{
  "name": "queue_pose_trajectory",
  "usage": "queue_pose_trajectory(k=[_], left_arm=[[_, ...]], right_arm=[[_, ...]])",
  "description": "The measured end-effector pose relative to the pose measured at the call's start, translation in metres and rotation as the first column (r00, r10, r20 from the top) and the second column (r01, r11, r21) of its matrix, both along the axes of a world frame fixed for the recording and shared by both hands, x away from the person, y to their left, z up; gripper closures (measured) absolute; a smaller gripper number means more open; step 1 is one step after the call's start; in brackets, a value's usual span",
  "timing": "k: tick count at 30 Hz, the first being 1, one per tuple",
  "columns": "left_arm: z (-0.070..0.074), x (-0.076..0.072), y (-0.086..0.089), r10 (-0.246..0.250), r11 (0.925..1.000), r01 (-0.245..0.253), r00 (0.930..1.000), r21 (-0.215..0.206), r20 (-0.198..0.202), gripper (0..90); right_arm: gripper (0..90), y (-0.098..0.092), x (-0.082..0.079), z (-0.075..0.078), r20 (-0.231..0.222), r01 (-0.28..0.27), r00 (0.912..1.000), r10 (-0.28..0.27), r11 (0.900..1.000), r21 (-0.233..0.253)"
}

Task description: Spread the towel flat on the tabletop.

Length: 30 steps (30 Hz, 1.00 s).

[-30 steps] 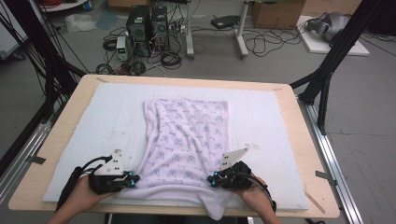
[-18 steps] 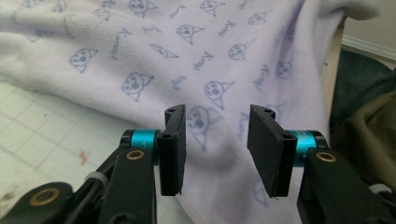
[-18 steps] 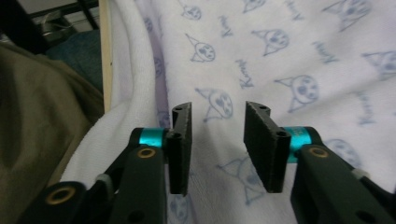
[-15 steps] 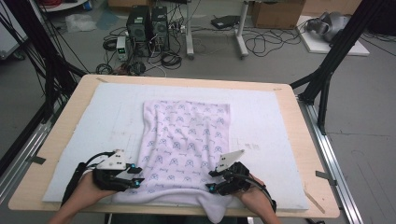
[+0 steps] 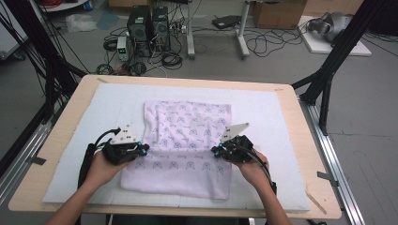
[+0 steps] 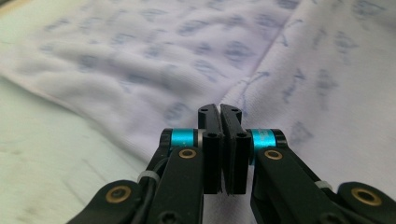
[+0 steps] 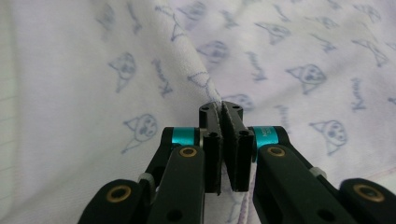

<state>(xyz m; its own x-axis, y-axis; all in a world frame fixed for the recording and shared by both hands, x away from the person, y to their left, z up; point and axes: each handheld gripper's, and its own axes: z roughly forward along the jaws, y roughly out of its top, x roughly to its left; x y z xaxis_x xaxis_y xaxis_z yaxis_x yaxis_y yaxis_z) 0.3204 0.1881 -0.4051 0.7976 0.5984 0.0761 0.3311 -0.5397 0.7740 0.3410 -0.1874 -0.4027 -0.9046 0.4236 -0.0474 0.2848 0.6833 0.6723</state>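
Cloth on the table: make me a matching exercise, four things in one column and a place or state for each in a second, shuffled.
Things:
1. left gripper
2. right gripper
3. cloth
4. white mat

Places or states:
A. covers the wooden tabletop, under everything else
B. shut on the cloth's right edge
C. pale, printed with small cat faces, near part folded over
D. shut on the cloth's left edge

Pairs: 1-D, 2-B, 3-C, 4-A

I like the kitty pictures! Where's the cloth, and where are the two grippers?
cloth (image 5: 187, 123), high view, far half.
left gripper (image 5: 144, 148), high view, jaw tips.
right gripper (image 5: 216, 151), high view, jaw tips.
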Motion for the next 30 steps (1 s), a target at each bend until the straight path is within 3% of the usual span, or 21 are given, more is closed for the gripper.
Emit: queue_pose_trajectory(k=[2, 4, 6, 8, 11, 13, 15, 17, 20, 21, 22, 23, 26, 28, 30], left_arm=[[-0.011, 0.015, -0.004, 0.025, 0.9996, -0.025, 0.9991, 0.01, -0.035, 86.3], [-0.021, 0.023, -0.007, 0.023, 0.9995, -0.022, 0.997, 0.021, -0.074, 85.0], [-0.02, 0.024, -0.006, 0.028, 0.9996, -0.028, 0.9969, 0.001, -0.074, 78.0], [-0.014, 0.02, -0.001, 0.022, 0.9996, -0.023, 0.9971, -0.015, -0.073, 69.2], [-0.001, 0.007, 0.012, 0.015, 0.9993, -0.017, 0.9992, -0.032, -0.036, 59.6], [0.009, -0.009, 0.026, 0.003, 0.9989, -0.003, 1.0, -0.046, -0.009, 57.8], [0.011, -0.015, 0.029, -0.007, 0.9988, 0.007, 1.0, -0.049, -0.006, 56.3], [0.014, -0.038, 0.034, -0.053, 0.9962, 0.053, 0.9986, -0.068, 0.008, 56.3], [0.01, -0.049, 0.032, -0.085, 0.9941, 0.085, 0.9964, -0.067, 0.004, 57.0], [0.005, -0.052, 0.031, -0.099, 0.993, 0.098, 0.995, -0.066, -0.011, 58.9], [-0.008, -0.053, 0.028, -0.132, 0.9903, 0.129, 0.9892, -0.053, -0.064, 61.8], [-0.008, -0.053, 0.028, -0.132, 0.9903, 0.129, 0.9892, -0.053, -0.064, 62.6], [-0.033, -0.05, 0.015, -0.164, 0.9861, 0.166, 0.978, 0.002, -0.128, 62.8], [-0.036, -0.051, 0.013, -0.17, 0.9854, 0.17, 0.9793, -0.001, -0.111, 65.0], [-0.036, -0.051, 0.012, -0.176, 0.9844, 0.176, 0.9782, -0.011, -0.111, 73.9]], right_arm=[[86.6, 0.003, 0.012, -0.013, -0.036, 0.026, 0.999, -0.027, 0.999, -0.028], [85.3, 0.003, 0.019, -0.021, -0.065, 0.033, 0.9973, -0.034, 0.999, -0.021], [80.0, 0.002, 0.018, -0.02, -0.05, 0.037, 0.998, -0.038, 0.999, -0.015], [73.3, -0.002, 0.013, -0.012, -0.026, 0.044, 0.9987, -0.043, 0.999, 0.02], [64.1, -0.012, -0.001, 0.003, 0.008, 0.049, 0.9987, -0.05, 0.996, 0.077], [61.1, -0.017, -0.013, 0.009, 0.033, 0.046, 0.9982, -0.049, 0.994, 0.099], [57.2, -0.021, -0.026, 0.01, 0.039, 0.025, 0.9988, -0.029, 0.993, 0.118], [56.1, -0.023, -0.039, 0.006, 0.038, 0.013, 0.9991, -0.017, 0.993, 0.12], [55.4, -0.025, -0.056, -0.006, 0.015, -0.004, 0.9999, 0.002, 0.991, 0.13], [55.0, -0.025, -0.06, -0.011, 0.005, -0.014, 0.9999, 0.014, 0.993, 0.12], [53.6, -0.024, -0.063, -0.017, -0.004, -0.014, 0.9999, 0.015, 0.994, 0.108], [53.6, -0.024, -0.066, -0.021, -0.012, -0.017, 0.9998, 0.018, 0.996, 0.086], [51.9, -0.022, -0.07, -0.033, -0.044, -0.023, 0.9987, 0.026, 0.998, 0.061], [55.9, -0.02, -0.07, -0.038, -0.054, -0.036, 0.9978, 0.039, 0.998, 0.049], [69.7, -0.019, -0.07, -0.039, -0.052, -0.037, 0.9979, 0.04, 0.997, 0.065]])
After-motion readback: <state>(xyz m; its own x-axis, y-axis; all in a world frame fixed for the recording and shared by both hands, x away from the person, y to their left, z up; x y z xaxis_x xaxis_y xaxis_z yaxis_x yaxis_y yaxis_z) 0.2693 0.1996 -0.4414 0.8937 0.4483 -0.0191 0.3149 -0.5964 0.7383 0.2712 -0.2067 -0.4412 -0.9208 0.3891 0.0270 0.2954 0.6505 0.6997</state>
